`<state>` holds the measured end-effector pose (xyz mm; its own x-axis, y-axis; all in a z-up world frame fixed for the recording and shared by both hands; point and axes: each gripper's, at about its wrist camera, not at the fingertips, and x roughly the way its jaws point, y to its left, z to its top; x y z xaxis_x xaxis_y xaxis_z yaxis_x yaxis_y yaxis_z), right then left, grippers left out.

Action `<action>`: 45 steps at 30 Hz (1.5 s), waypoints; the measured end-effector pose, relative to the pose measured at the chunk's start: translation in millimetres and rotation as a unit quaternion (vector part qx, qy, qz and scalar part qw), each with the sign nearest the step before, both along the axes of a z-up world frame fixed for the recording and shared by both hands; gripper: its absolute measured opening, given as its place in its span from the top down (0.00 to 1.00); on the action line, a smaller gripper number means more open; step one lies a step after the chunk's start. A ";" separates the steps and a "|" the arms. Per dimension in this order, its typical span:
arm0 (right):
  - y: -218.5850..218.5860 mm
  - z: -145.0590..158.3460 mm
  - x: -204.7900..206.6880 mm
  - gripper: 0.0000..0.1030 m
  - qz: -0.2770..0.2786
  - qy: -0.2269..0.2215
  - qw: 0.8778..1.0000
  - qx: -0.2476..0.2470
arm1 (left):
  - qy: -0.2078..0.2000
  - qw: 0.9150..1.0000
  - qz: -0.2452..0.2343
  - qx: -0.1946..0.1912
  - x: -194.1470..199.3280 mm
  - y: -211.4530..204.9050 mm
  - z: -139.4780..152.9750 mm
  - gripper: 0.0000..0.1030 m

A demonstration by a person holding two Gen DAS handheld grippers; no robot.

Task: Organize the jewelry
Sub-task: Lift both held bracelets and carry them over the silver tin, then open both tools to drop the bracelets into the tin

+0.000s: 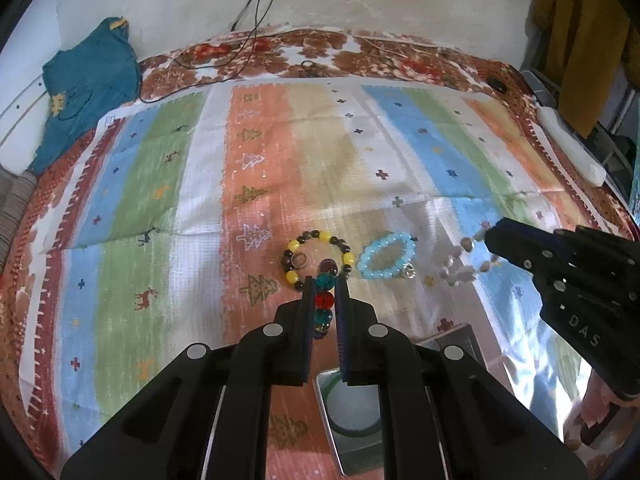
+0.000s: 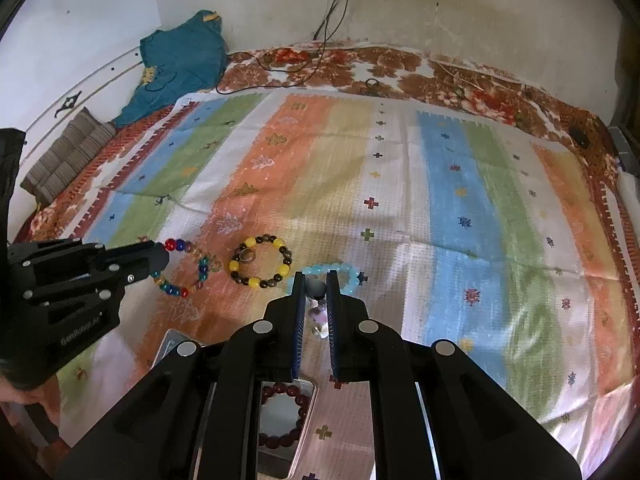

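Left wrist view: "DAS" is printed on the right gripper [image 1: 490,240], which is clamped on a pale bead bracelet [image 1: 460,268]. The left gripper [image 1: 323,280] pinches a multicolored bead bracelet [image 1: 323,300]. Right wrist view: both bracelets hang from their clamped grippers beside the yellow-and-brown bracelet [image 2: 260,256] lying on the cloth.

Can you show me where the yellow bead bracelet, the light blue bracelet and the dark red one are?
yellow bead bracelet [image 2: 239,266]: right wrist view, a yellow bead.
light blue bracelet [image 1: 365,263]: left wrist view, left-side beads.
dark red bracelet [image 2: 280,389]: right wrist view, top beads.

"DAS" on the right hand-held gripper [image 1: 490,240].
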<state>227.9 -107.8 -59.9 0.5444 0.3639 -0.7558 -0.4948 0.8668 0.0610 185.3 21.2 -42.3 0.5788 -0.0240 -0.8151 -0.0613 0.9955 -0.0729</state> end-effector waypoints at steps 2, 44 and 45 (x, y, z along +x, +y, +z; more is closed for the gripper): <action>-1.9 3.3 -5.4 0.89 0.001 -0.004 1.000 0.003 | -0.003 1.000 -0.005 0.000 -5.7 -4.1 3.1 0.91; -15.7 8.1 -89.7 0.89 0.034 0.001 0.999 0.011 | -0.015 0.999 -0.014 -0.042 -82.6 -27.1 17.9 0.91; -16.1 7.5 -89.3 0.89 0.031 0.001 0.999 0.011 | -0.016 0.999 -0.009 -0.042 -83.3 -25.7 18.3 0.87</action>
<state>138.7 -123.9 -52.4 0.5180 0.4141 -0.7484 -0.5475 0.8328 0.0819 102.0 -4.6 -24.0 0.6026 -0.1031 -0.7913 -0.0393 0.9866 -0.1584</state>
